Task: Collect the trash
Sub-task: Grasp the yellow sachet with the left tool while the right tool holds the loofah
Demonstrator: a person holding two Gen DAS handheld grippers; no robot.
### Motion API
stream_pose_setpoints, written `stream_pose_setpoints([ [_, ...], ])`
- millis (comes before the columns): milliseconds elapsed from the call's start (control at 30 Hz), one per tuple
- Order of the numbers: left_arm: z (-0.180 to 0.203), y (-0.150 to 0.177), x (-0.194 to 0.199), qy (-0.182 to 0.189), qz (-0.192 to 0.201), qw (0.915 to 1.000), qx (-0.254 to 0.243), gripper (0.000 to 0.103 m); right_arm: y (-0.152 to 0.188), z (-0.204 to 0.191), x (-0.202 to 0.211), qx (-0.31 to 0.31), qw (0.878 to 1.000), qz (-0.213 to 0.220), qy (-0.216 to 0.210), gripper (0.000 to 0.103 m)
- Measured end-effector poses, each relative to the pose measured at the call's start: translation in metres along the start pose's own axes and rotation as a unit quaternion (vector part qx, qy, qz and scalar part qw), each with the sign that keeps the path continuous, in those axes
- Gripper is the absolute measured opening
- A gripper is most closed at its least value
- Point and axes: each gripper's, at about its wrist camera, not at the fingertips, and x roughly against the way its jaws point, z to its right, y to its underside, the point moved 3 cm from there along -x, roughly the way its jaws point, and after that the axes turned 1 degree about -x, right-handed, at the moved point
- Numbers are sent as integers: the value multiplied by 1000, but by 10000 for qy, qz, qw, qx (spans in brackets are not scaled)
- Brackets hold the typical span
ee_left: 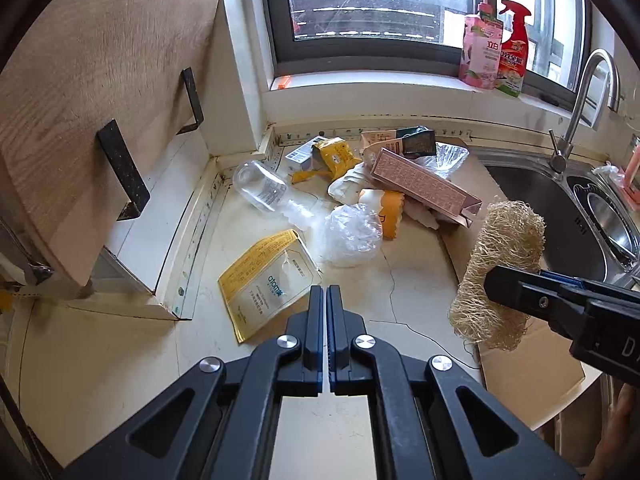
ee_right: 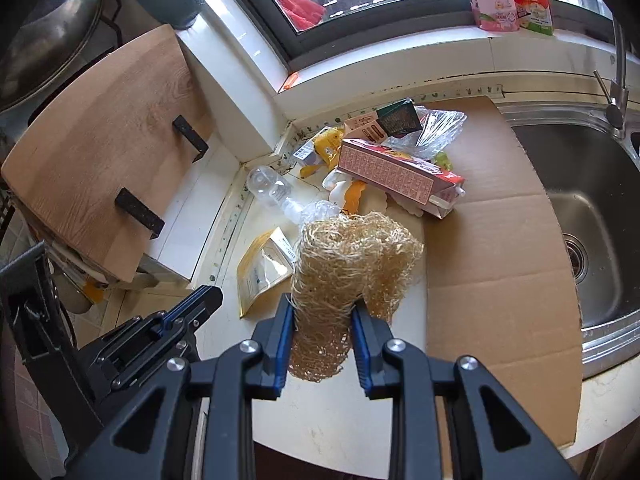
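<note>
My right gripper (ee_right: pixel 322 310) is shut on a tan loofah sponge (ee_right: pixel 348 264) and holds it above the counter; the sponge also shows in the left wrist view (ee_left: pixel 498 272). My left gripper (ee_left: pixel 325 290) is shut and empty, just above a yellow pouch (ee_left: pixel 266 280). Trash lies in a pile at the back: a pink carton (ee_left: pixel 424 186), a clear plastic bottle (ee_left: pixel 264 188), a crumpled clear bag (ee_left: pixel 352 234), yellow wrappers (ee_left: pixel 336 154) and a clear plastic tray (ee_left: pixel 450 156).
A flat cardboard sheet (ee_right: pixel 492 248) covers the counter beside the steel sink (ee_right: pixel 592 208) with its tap (ee_left: pixel 580 100). A wooden board (ee_left: pixel 100 100) leans at the left. Two cleaner bottles (ee_left: pixel 496 48) stand on the window sill.
</note>
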Motion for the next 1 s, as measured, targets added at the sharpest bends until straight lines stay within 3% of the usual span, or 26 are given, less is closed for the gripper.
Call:
stream_pose_setpoints([
  [33,1,1,1,-50,-8,10000,-21,9,2,0,2,19,10000,1,19,27],
  [100,-3,2,-3,-164,-68,9998,5,56,6,3,4,-8,10000,-38,10,27],
  [133,-5,2,-6,-173,-62,9998,25,95,8,5,5,-32,10000,-57,-3,27],
  [167,-8,2,-7,-215,47,9997,47,102,9,6,6,-48,10000,-62,-9,27],
  [400,-18,-2,-31,-374,55,9984,-420,102,13,11,-1,-146,9998,-112,21,27],
  [733,-40,-12,-102,204,-367,9972,-622,102,5,19,-30,-428,9989,-135,-161,27],
  [1000,-42,-24,-150,335,-798,9926,-854,102,1,28,-60,-581,9976,-307,-214,27],
])
